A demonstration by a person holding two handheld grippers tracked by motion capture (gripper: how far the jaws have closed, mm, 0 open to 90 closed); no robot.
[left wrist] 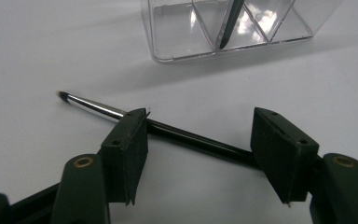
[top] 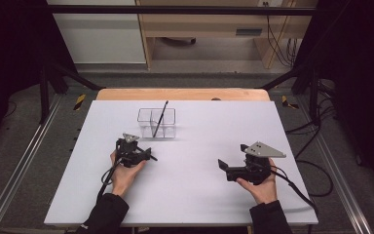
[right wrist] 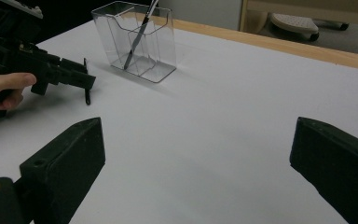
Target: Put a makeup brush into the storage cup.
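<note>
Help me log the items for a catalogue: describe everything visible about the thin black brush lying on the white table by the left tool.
The thin black brush with a silver metal ferrule is a slim, glossy stick ending in a small dark bristle tip. It lies flat on the white table top, in front of the clear plastic divided holder and apart from it. The left tool straddles it, jaws open on either side of the handle; whether a pad touches it is unclear. A similar brush leans inside the holder.
</note>
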